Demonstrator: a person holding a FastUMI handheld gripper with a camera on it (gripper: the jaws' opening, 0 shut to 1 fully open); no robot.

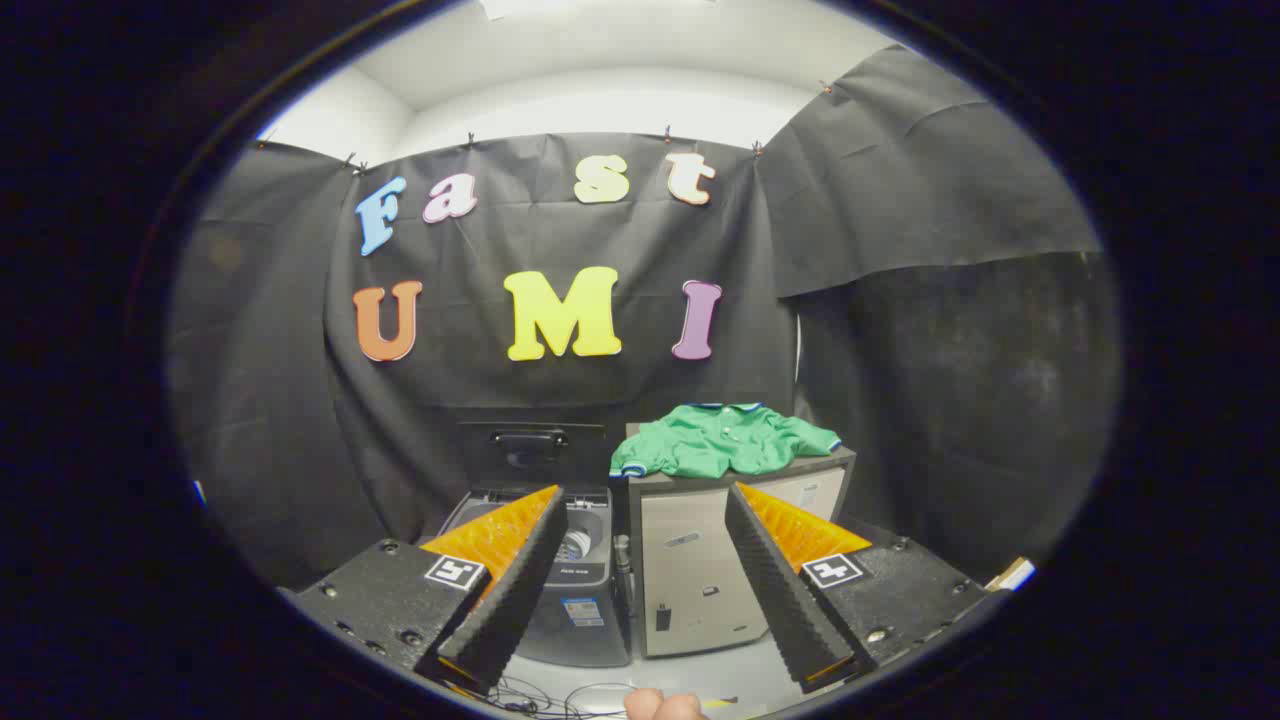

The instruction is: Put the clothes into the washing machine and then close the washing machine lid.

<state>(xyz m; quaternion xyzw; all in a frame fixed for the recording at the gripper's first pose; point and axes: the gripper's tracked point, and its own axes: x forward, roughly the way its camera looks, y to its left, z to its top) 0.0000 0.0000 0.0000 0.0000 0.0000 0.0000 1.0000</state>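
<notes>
While held well back from everything, jaws spread wide and gripping nothing; gripper [640, 565] aimed level at back of booth. Fingers [510, 570] splayed apart, ridged inner faces turned toward each other, small square marker tag on top of each.

Green shirt [725, 440] crumpled in a loose heap on top of pale cabinet [700, 570], collar toward the wall, one sleeve hanging slightly over cabinet's front left corner. Sits beyond the fingers, a bit nearer the right one, well apart from both.

Washing machine [575, 600] directly beside cabinet on its left, touching or nearly so. Top-loading, dark body, lid [530, 450] up and leaning back against black cloth wall [280, 420]. Drum opening exposed, partly hidden behind left finger; something pale visible inside the tub, too small to identify. Sticker on machine front, not legible.

Cabinet front has a door panel with a few small marks and a dark top edge. Pale floor [700, 675] in front of both units, thin cables [560, 695] trailing across it near bottom centre. Part of a hand [660, 705] showing just below the gap between the fingers. White ceiling and upper wall above the cloth.
</notes>
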